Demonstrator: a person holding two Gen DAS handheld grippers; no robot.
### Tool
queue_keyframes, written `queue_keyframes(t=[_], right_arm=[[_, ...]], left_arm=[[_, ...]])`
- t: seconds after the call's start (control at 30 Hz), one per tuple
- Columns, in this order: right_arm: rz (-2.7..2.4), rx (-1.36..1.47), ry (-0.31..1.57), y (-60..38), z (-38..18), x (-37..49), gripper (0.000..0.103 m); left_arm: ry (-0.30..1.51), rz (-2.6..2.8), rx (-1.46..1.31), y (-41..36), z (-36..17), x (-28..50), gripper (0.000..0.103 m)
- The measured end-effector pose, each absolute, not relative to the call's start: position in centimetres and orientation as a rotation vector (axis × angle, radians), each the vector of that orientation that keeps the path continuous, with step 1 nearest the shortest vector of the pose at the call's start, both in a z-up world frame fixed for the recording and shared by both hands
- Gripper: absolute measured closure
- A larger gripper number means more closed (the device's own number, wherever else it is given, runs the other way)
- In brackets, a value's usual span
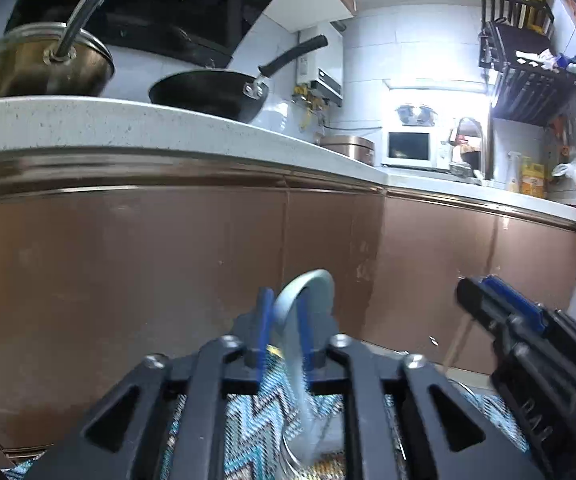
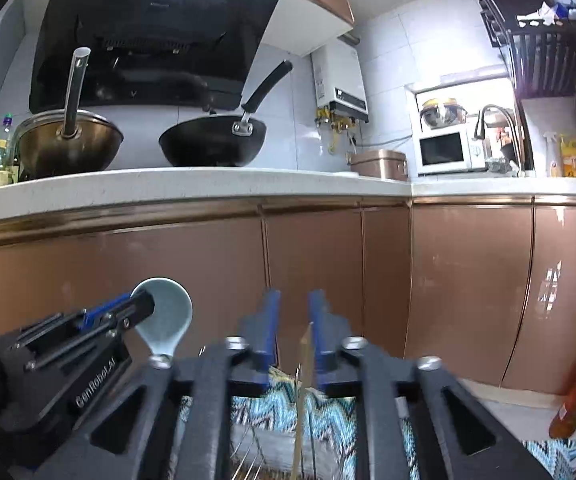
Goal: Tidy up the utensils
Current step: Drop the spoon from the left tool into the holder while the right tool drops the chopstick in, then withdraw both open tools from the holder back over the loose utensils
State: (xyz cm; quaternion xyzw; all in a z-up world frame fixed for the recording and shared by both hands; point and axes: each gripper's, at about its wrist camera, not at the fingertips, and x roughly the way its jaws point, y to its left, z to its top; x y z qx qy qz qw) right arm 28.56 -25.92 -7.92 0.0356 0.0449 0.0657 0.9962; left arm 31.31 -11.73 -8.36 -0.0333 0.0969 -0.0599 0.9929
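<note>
Left wrist view: left hand-held gripper point(image 1: 284, 320), jaws parted around pale blue ceramic spoon point(image 1: 308, 292); right hand-held gripper point(image 2: 294, 320) parted beside thin wooden chopstick point(image 2: 302, 392).

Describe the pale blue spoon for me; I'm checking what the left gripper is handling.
The spoon is pale blue-grey, smooth and glossy like ceramic or plastic, with a round, deep bowl and a flat curved handle. It stands bowl-up between the blue pads of the left gripper, its handle running down toward a wire holder over a zigzag-patterned cloth. The lower end is blurred. The pads look slightly parted; whether they press on it is unclear.
</note>
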Motion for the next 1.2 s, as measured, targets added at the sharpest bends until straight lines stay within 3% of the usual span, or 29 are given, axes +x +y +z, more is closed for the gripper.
queue_keyframes(t=[0.07, 0.27, 0.73, 1.2], right_arm=[[0.131, 0.054, 0.107, -25.9, -8.2, 27.9, 0.07], [0.123, 0.022, 0.172, -25.8, -8.2, 26.7, 0.069], [0.132, -0.041, 0.231, -25.1, -4.9, 18.9, 0.069], [0.199, -0.032, 0.409, -24.5, -3.7, 9.2, 0.068]], left_arm=[[0.201, -0.157, -0.091, -11.0, -7.6, 30.6, 0.068], [0.287, -0.322, -0.108, -8.8, -4.3, 28.0, 0.064], [0.353, -0.265, -0.112, 1.7, 0.5, 17.9, 0.064], [0.479, -0.231, -0.1, 7.5, -1.3, 10.7, 0.063]])
